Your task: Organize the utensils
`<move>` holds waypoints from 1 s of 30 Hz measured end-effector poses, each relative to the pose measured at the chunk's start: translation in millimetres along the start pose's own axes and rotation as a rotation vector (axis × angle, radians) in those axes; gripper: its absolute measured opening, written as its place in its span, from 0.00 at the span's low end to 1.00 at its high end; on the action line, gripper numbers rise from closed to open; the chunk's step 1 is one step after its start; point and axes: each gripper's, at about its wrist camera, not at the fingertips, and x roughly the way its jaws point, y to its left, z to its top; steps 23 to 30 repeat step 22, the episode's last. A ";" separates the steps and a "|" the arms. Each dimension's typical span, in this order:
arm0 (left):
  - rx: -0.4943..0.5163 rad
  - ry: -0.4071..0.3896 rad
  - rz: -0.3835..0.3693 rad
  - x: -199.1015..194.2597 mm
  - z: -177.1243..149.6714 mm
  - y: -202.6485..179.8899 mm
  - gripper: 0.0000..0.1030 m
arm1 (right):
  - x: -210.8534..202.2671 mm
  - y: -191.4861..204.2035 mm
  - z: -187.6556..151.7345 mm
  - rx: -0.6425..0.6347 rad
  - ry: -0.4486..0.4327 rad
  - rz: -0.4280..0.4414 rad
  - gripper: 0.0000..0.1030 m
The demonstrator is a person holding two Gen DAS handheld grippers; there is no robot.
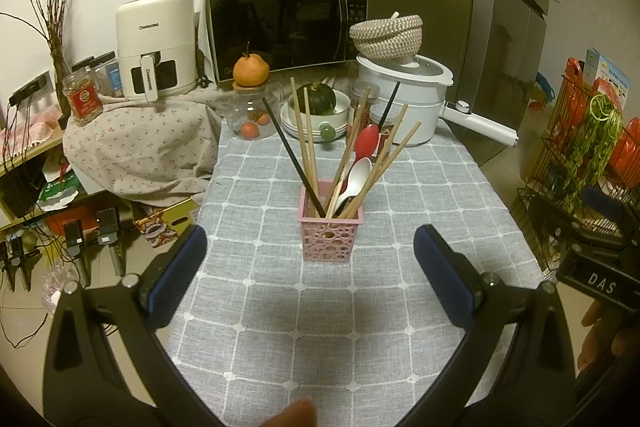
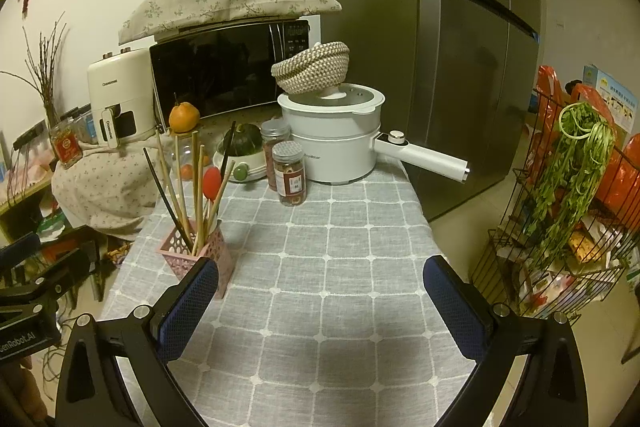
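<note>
Utensil holder (image 1: 331,231) stands dead ahead of left gripper (image 1: 310,267), chopsticks (image 1: 310,143) upright-ish, fanned; right gripper (image 2: 320,303) sits off to its right. Both jaws wide, empty.

Dim, warm yellowish indoor light in both views. We see soft shadows on grey checked tablecloth (image 1: 280,307) below camera. Faint reflections on glossy black microwave door (image 1: 276,27). Strong fisheye bending, dark vignette at corners. Centre sharp, edges softer.
</note>
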 end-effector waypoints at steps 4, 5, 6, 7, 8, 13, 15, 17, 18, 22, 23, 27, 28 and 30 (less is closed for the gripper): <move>0.002 0.000 0.001 0.1 0.2 0.5 1.00 | 0.2 0.0 -0.6 0.001 0.002 0.002 1.00; 0.003 0.000 0.003 0.3 -0.1 -0.4 1.00 | 0.2 -0.1 0.0 -0.001 0.001 0.001 1.00; 0.005 -0.001 0.006 0.2 -0.3 -0.9 1.00 | 0.2 0.0 -0.5 0.000 0.001 0.000 1.00; 0.006 -0.002 0.009 0.0 -0.6 -1.5 1.00 | 0.1 0.1 -0.4 0.000 0.001 0.000 1.00; 0.007 -0.002 0.009 0.6 -1.8 -2.2 1.00 | 0.2 -0.1 0.3 0.000 0.001 0.001 1.00; 0.017 0.000 0.015 2.8 -4.3 -3.3 1.00 | 0.7 0.0 -0.5 -0.002 0.002 0.001 1.00; 0.019 0.005 0.013 3.6 -4.9 -3.2 1.00 | 0.7 0.1 -0.6 -0.002 0.003 0.001 1.00; 0.017 0.008 0.011 3.9 -4.1 -2.3 1.00 | 0.5 0.1 0.0 -0.001 0.003 0.001 1.00; 0.019 0.009 0.009 4.0 -4.0 -2.4 1.00 | 0.5 0.2 -0.5 -0.002 0.002 0.002 1.00; 0.017 0.008 0.007 4.1 -3.7 -2.5 1.00 | 1.0 0.4 -1.1 -0.001 0.006 0.002 1.00; 0.017 0.008 0.007 4.1 -3.7 -2.5 1.00 | 1.0 0.4 -1.1 -0.001 0.006 0.002 1.00; 0.017 0.008 0.007 4.1 -3.7 -2.5 1.00 | 1.0 0.4 -1.1 -0.001 0.006 0.002 1.00; 0.017 0.008 0.007 4.1 -3.7 -2.5 1.00 | 1.0 0.4 -1.1 -0.001 0.006 0.002 1.00; 0.017 0.008 0.007 4.1 -3.7 -2.5 1.00 | 1.0 0.4 -1.1 -0.001 0.006 0.002 1.00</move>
